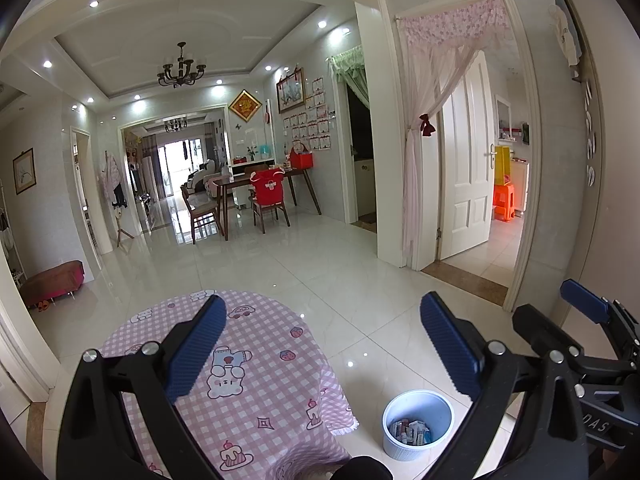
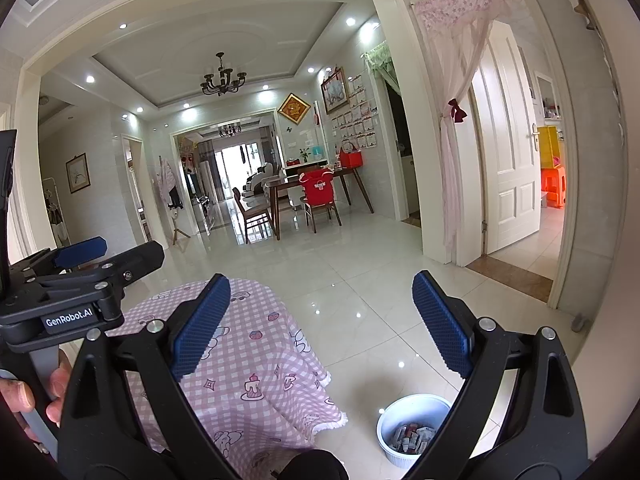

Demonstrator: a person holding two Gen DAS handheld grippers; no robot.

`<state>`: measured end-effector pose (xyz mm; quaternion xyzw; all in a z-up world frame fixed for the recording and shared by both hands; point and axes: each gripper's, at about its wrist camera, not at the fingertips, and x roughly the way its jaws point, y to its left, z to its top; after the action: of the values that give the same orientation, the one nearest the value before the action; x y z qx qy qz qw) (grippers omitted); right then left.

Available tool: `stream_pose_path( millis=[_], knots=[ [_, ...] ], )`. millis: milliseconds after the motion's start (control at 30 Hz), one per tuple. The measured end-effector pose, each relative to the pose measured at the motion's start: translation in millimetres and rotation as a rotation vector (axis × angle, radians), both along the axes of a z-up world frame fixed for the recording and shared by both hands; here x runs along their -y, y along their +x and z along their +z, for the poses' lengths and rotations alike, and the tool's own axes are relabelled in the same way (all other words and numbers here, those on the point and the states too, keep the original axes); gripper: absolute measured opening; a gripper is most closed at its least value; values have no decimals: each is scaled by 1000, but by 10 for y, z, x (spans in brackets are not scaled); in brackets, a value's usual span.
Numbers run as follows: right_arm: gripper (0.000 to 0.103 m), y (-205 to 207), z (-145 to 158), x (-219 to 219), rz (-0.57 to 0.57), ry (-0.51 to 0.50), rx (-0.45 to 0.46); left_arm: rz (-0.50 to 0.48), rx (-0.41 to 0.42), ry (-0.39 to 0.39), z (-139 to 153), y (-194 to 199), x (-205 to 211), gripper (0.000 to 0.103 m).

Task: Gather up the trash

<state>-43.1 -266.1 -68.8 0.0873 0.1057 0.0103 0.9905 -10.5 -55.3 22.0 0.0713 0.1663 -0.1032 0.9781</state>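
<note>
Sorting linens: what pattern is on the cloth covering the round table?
Pink-and-white gingham tablecloth with cartoon bears and cakes; clearest in the left wrist view.

Family home, dining table (image 1: 256, 178), chandelier (image 1: 181, 67), curtained doorways, glossy tiled floor (image 1: 320, 264)

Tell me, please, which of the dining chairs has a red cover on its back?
The chair nearest the camera, beside the dining table; the other chairs show bare wood.

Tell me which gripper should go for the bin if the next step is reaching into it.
Right, probably. The bin stands on the floor to the right of the pink checked table, and the right gripper is the nearer side. Both it and the left gripper are open and empty.
</note>
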Motion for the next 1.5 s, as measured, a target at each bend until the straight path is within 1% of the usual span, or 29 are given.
stream_pose_path(
  millis=[467, 767, 967, 1167, 1233, 1400, 1500],
  knots=[
    [91, -5, 22, 13, 1, 4, -1, -1, -3, 3, -13, 1, -18, 96],
    [91, 37, 10, -40, 2, 6, -4, 0, -9, 5, -98, -5, -80, 96],
    [91, 53, -36, -135, 4, 8, -10, -1, -21, 9, -121, 97, -67, 96],
    [91, 59, -33, -160, 3, 10, -13, -5, -26, 12, -159, 116, -101, 96],
    [91, 95, -85, -191, 2, 10, -18, -4, -32, 14, -183, 135, -123, 96],
    [91, 102, -111, -261, 2, 14, -20, -4, -37, 16, -156, 184, -120, 96],
    [91, 99, -88, -211, 3, 13, -19, -4, -40, 19, -173, 205, -133, 96]
  ],
)
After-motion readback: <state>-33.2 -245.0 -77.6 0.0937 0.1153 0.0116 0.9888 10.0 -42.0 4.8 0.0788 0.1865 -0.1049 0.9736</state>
